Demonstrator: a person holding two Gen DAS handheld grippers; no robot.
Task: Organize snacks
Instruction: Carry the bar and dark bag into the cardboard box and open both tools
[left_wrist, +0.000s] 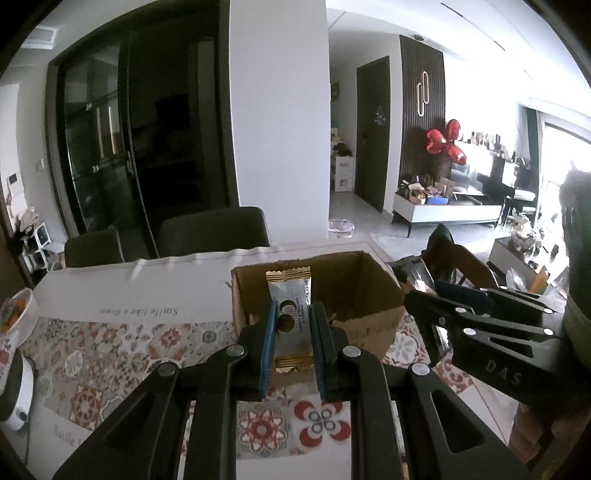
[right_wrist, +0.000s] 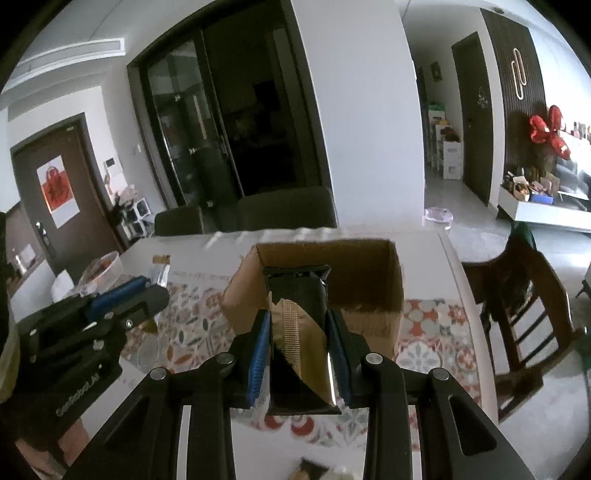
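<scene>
Held lengthwise along the fingers, gold-crimped end forward above the near wall of the cardboard box (left_wrist: 373, 291), the white snack bar (left_wrist: 291, 317) sits clamped in the left gripper (left_wrist: 293, 325), while the right gripper (right_wrist: 299, 332) likewise grips a black-and-gold snack pack (right_wrist: 299, 317) pointing toward that box.

The left gripper (left_wrist: 293, 314) is a matte black linkage of flat angular bars with long cut-out slots, joined by round silver pivot screws. Its jaws carry ribbed blue pads on their inner faces. The right gripper (right_wrist: 298, 325) has the same black frame, silver screws and blue pads. White lettering marks the side of each black body, reading "DAS" on one.
</scene>
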